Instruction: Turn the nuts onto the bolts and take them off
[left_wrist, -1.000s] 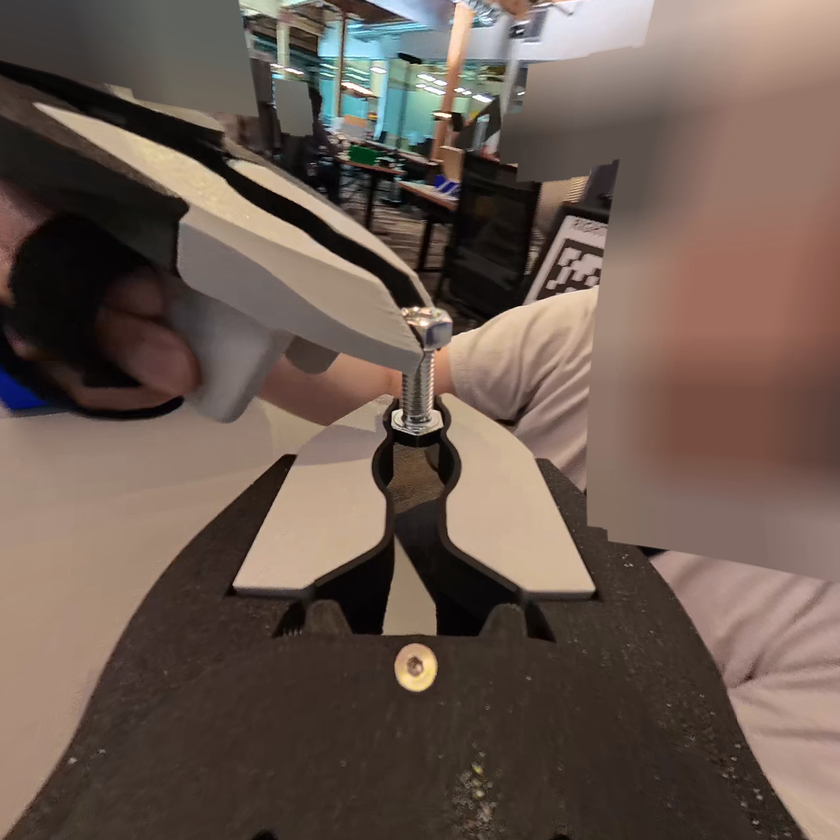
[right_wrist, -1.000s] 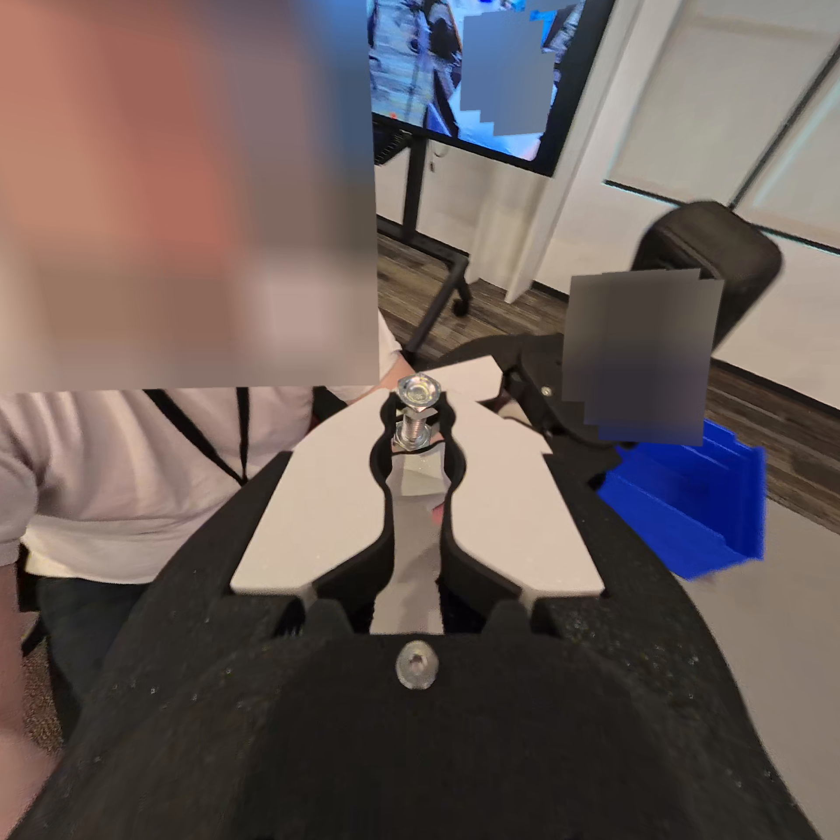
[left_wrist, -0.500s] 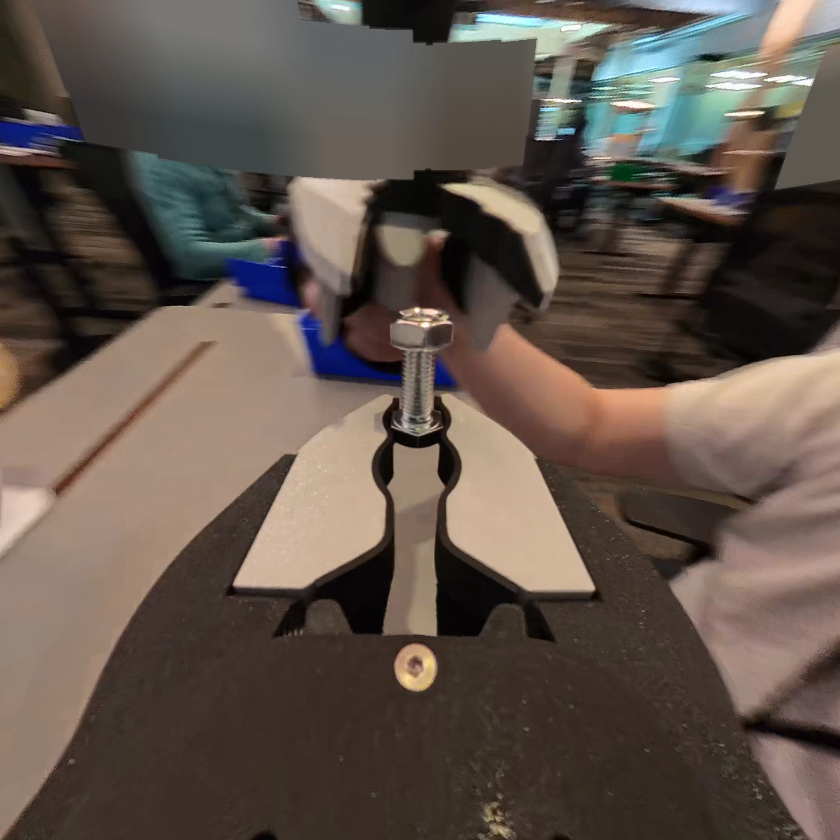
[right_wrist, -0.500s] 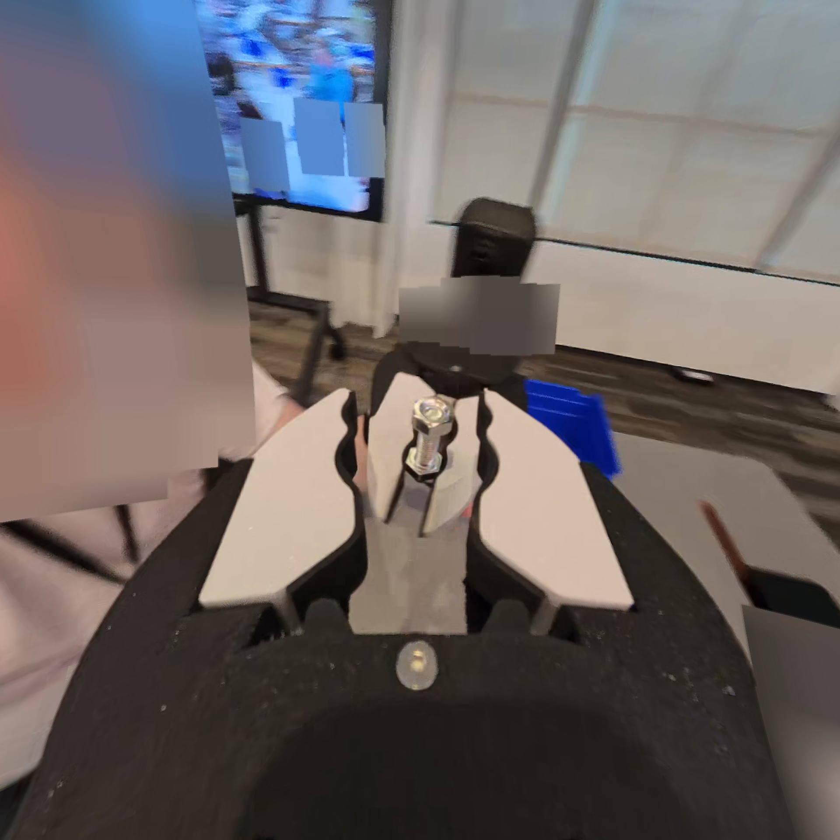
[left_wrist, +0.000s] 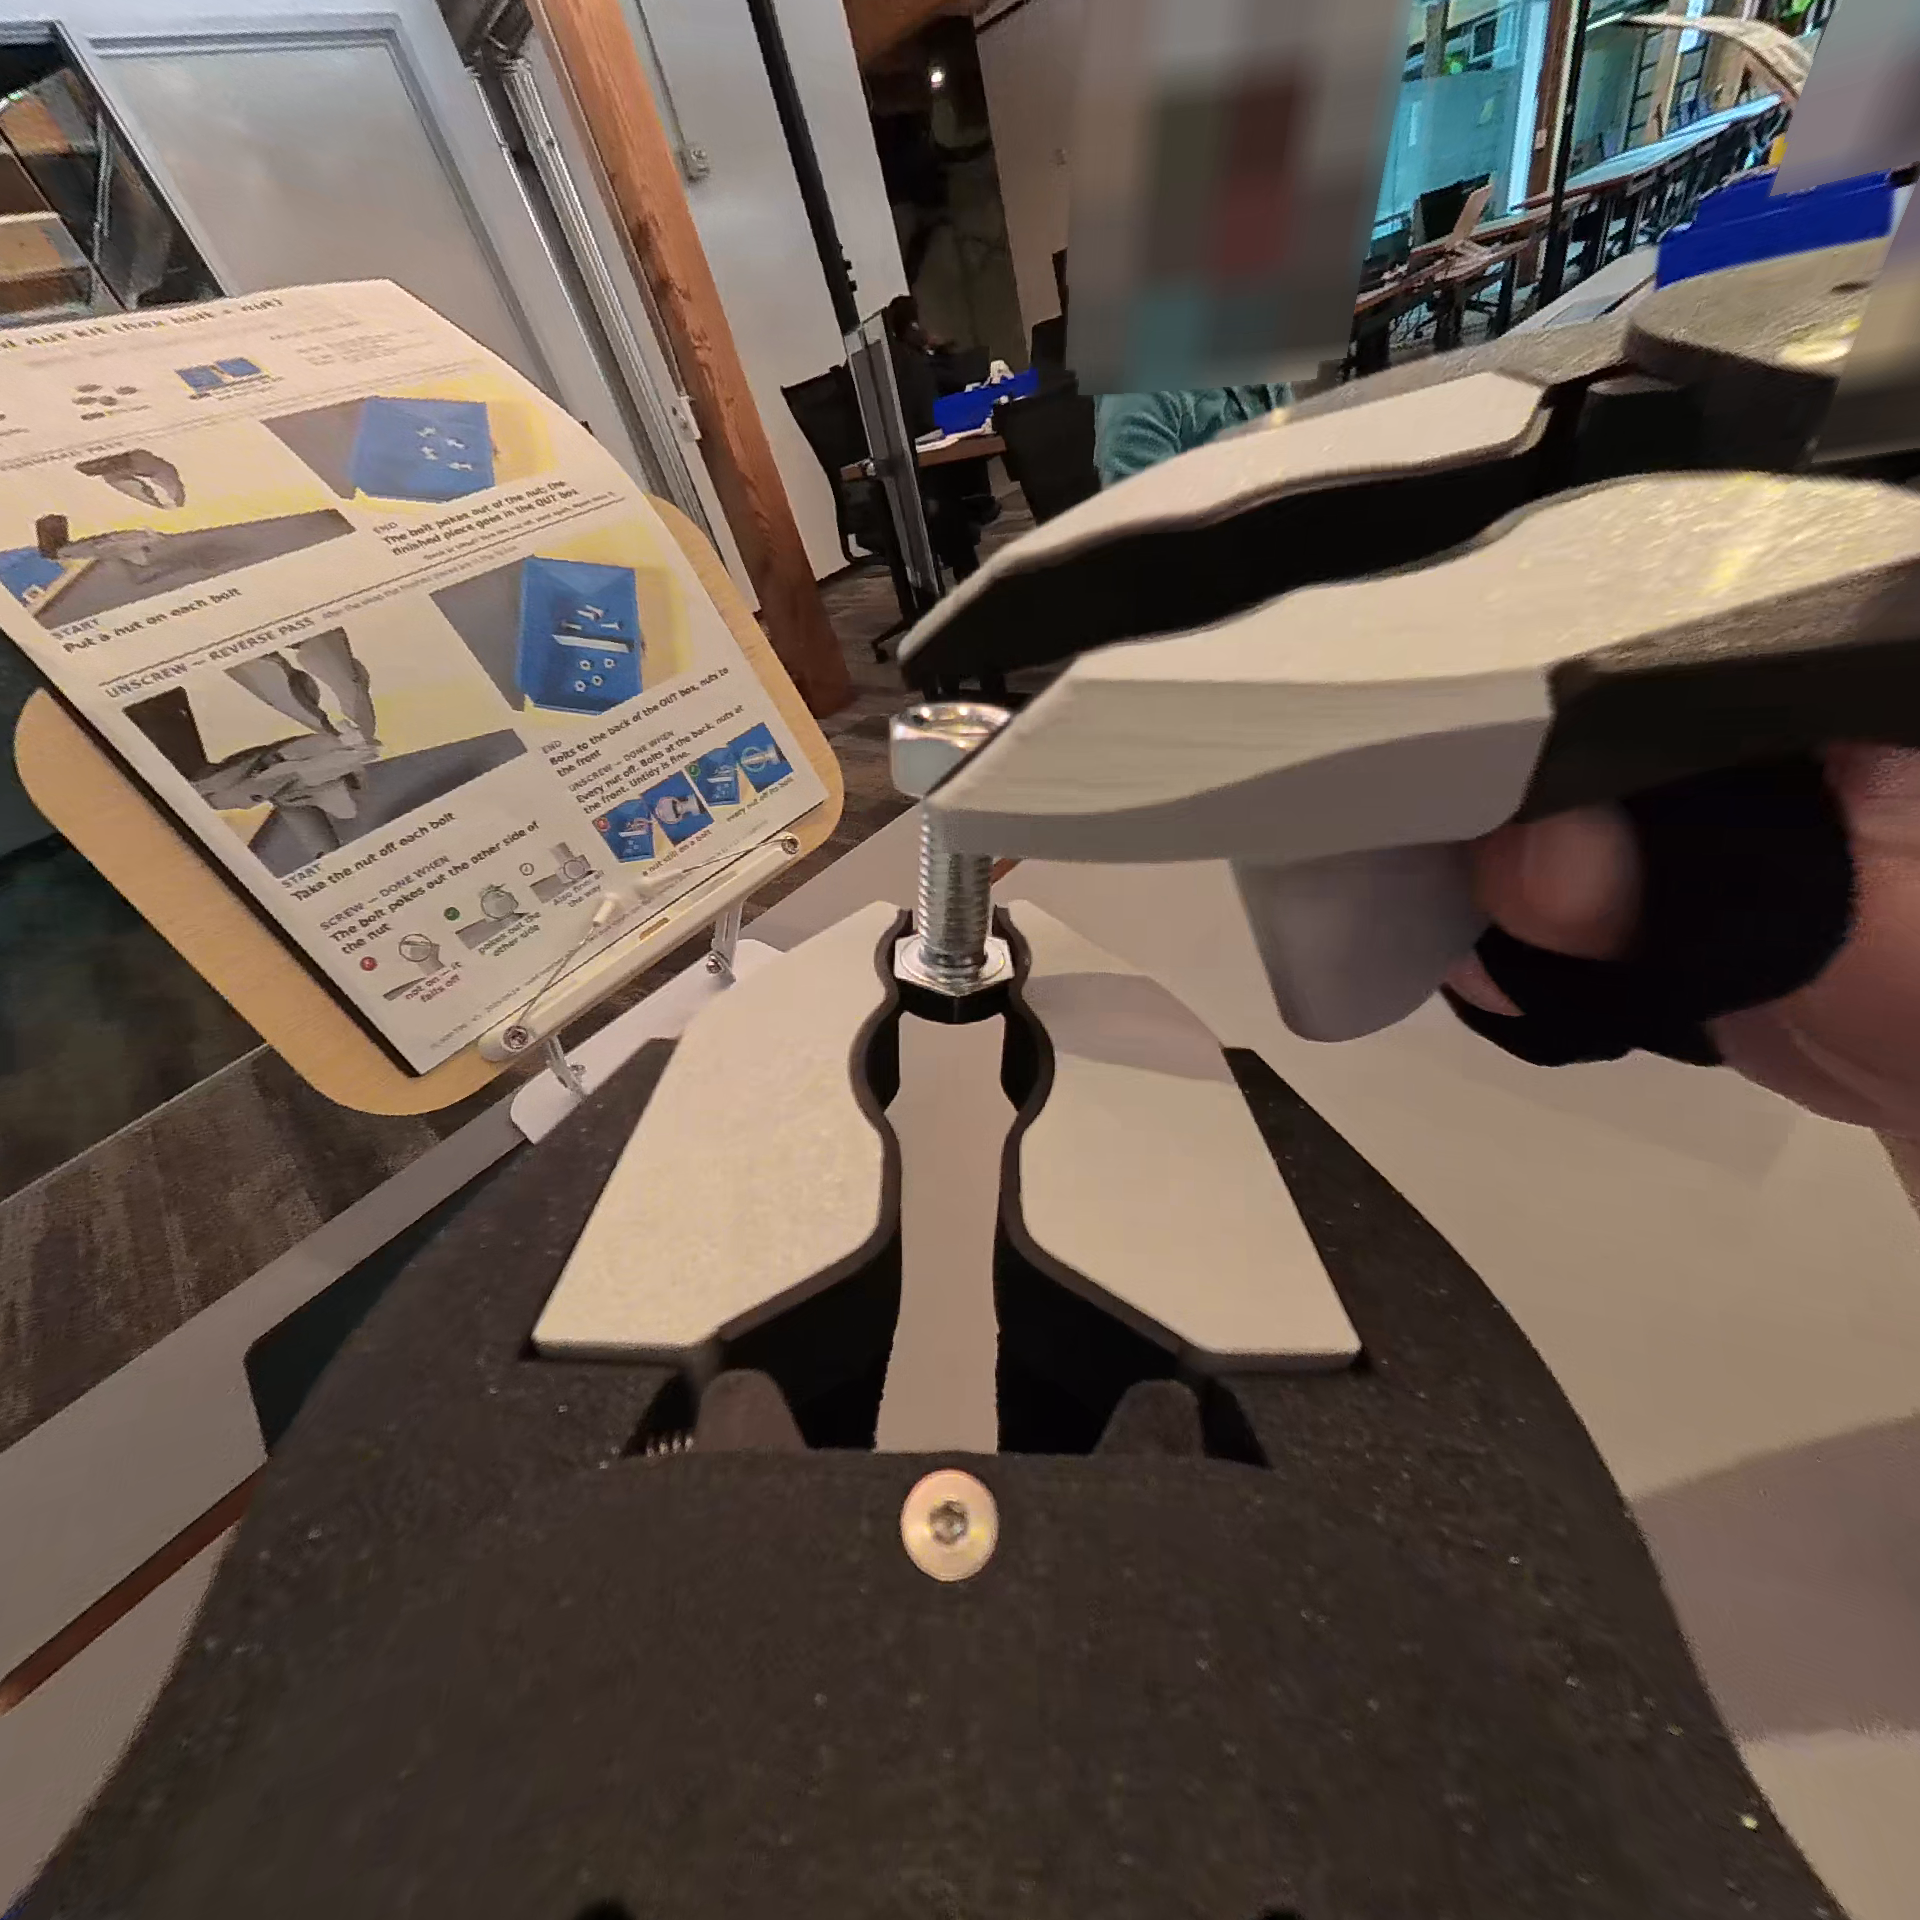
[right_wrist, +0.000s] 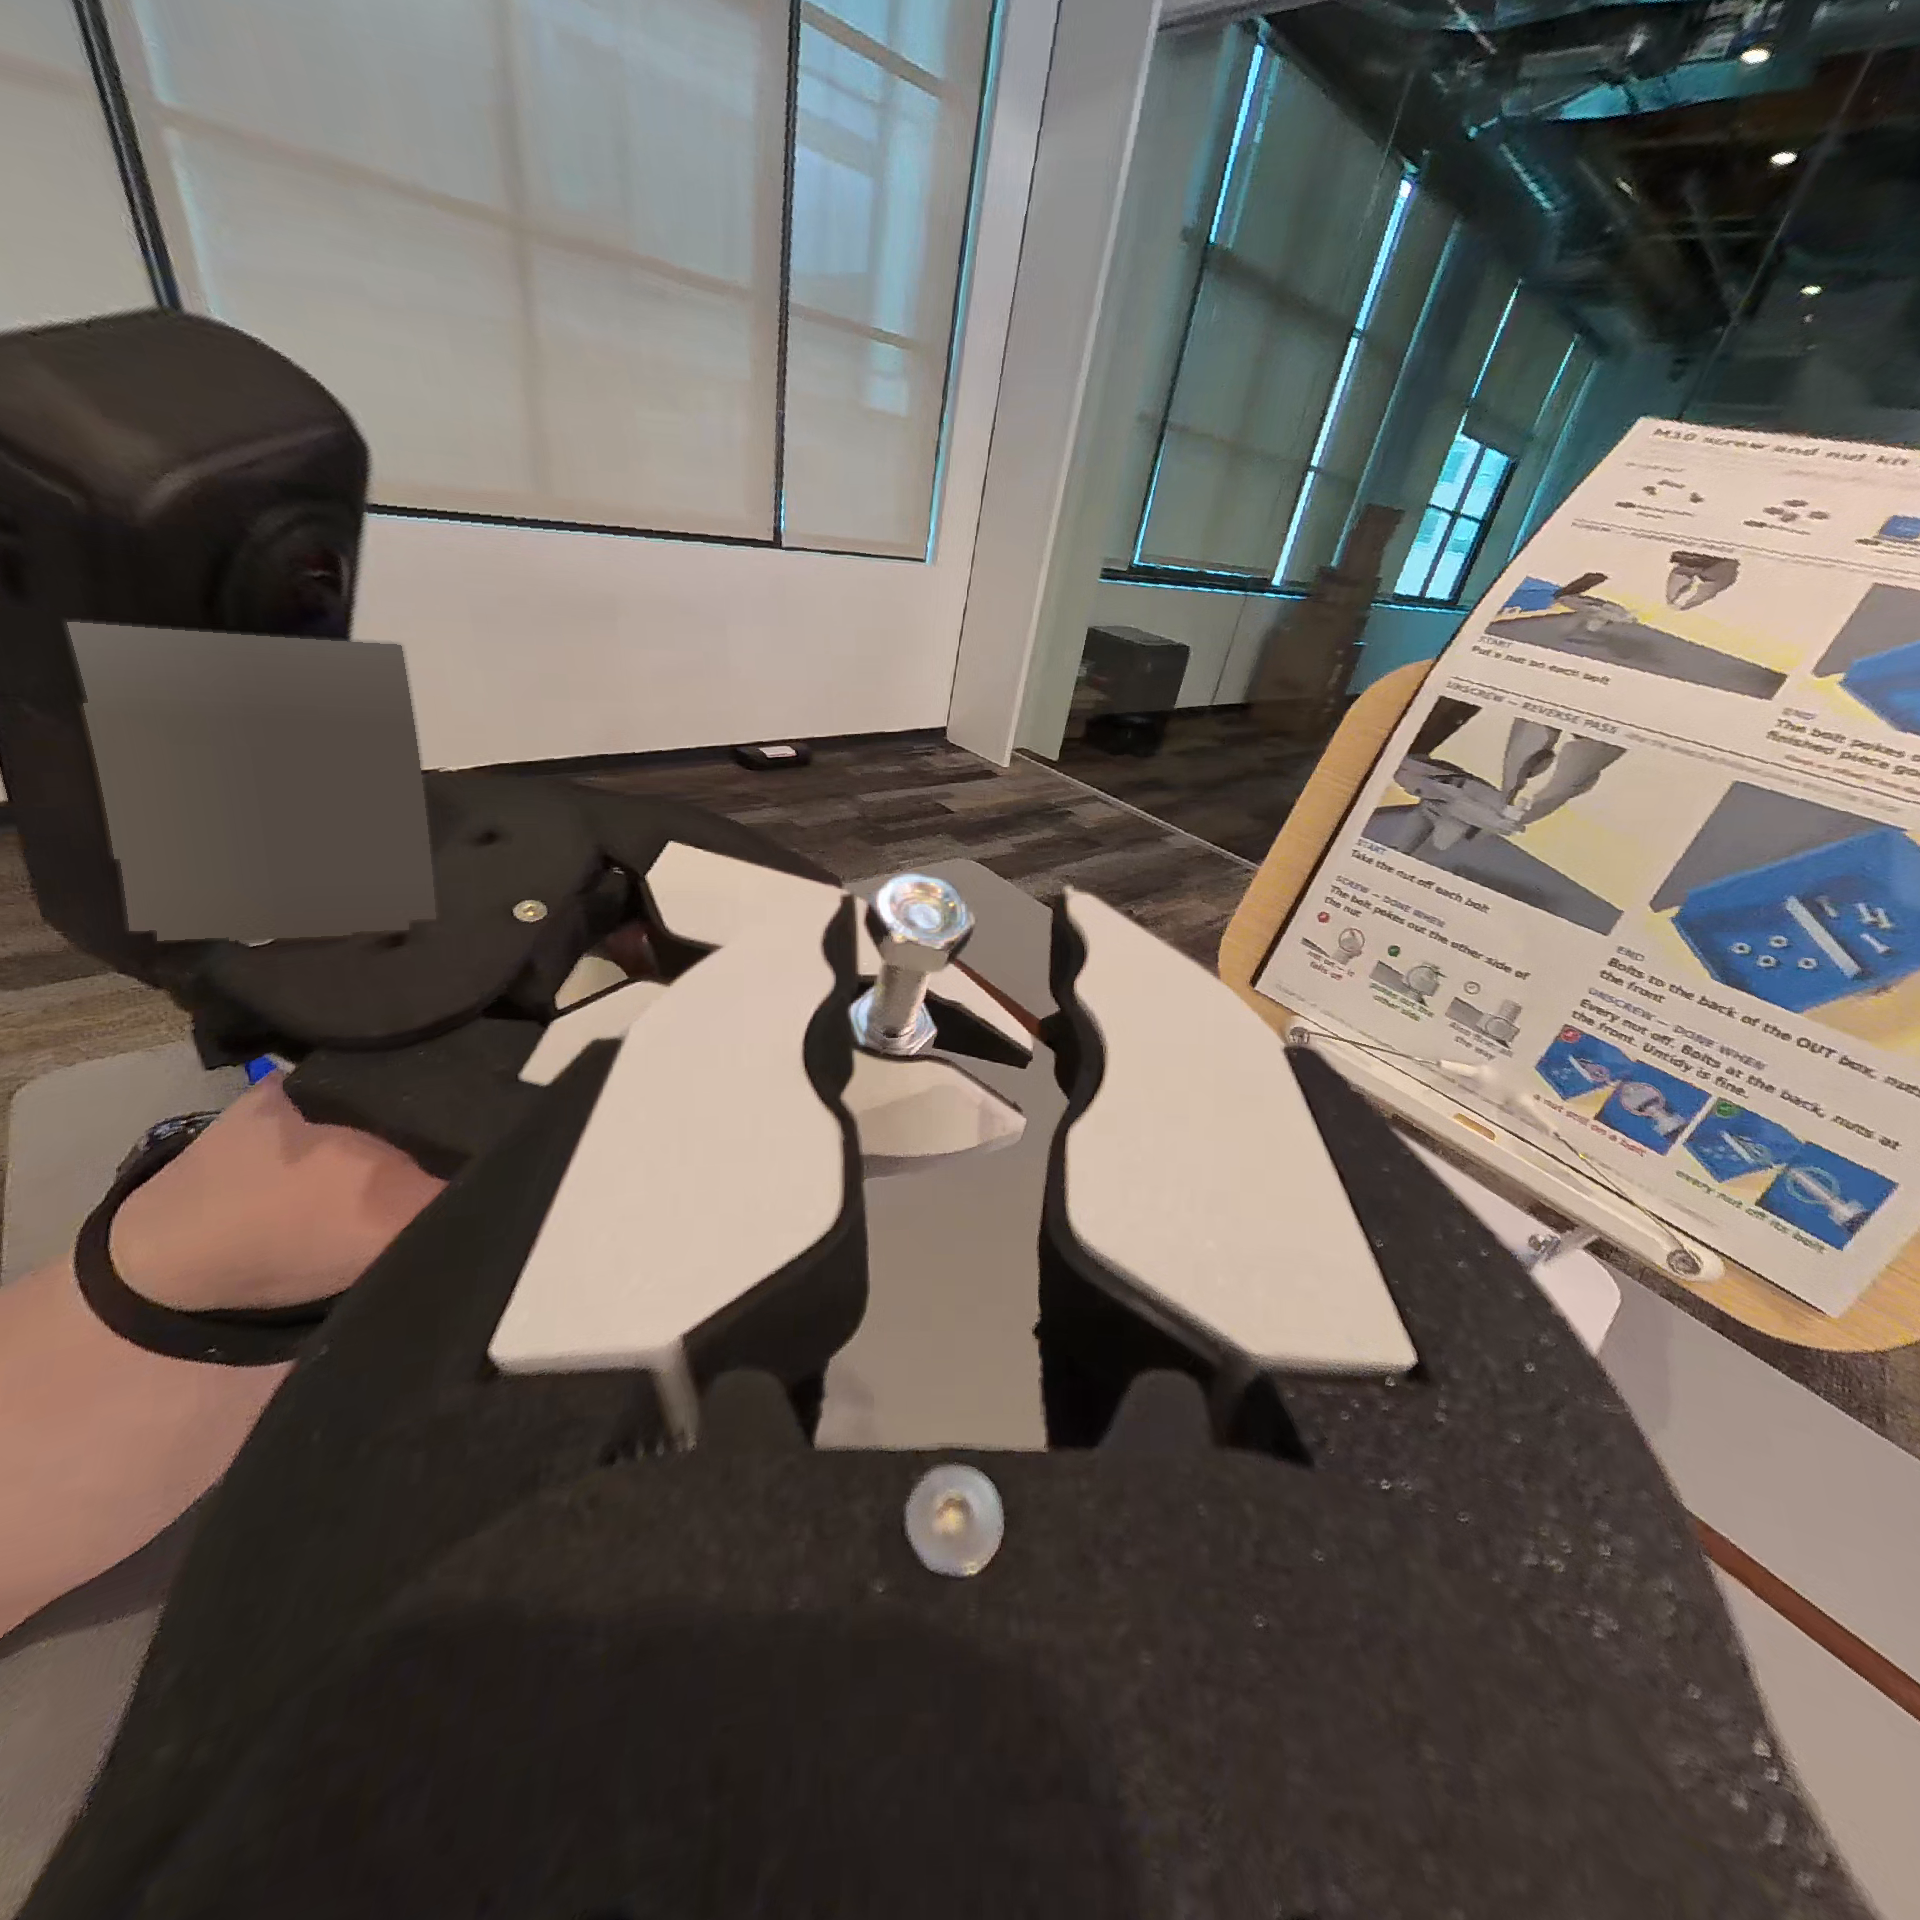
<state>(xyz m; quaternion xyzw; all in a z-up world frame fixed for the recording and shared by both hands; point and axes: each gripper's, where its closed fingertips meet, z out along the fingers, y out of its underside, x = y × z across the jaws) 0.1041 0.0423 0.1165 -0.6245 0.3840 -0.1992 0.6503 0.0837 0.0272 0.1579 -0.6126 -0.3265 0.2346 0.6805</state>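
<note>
A silver bolt (left_wrist: 948, 894) stands upright with its hex head (left_wrist: 940, 740) on top and a nut (left_wrist: 951, 964) low on its thread. My left gripper (left_wrist: 953, 925) is shut on the nut at its fingertips. My right gripper (left_wrist: 925, 727) comes in from the right at head height. In the right wrist view my right gripper (right_wrist: 948, 914) is open, with the bolt head (right_wrist: 920, 920) between its fingertips and a gap on the right side. The nut (right_wrist: 890, 1029) and the left gripper (right_wrist: 935, 1107) show below the head.
An instruction sheet on a wooden stand (left_wrist: 416, 675) stands at the left of the white table (left_wrist: 1558, 1299); it also shows in the right wrist view (right_wrist: 1662, 883). A gloved hand (left_wrist: 1662, 935) holds the right gripper. A blue bin (left_wrist: 1766, 223) is far right. The grippers' ends are close to 5 cm from one another.
My right gripper let go of the bolt head, opened and swung round the bolt to its other side. My left gripper kept its hold on the nut while both views turned.
</note>
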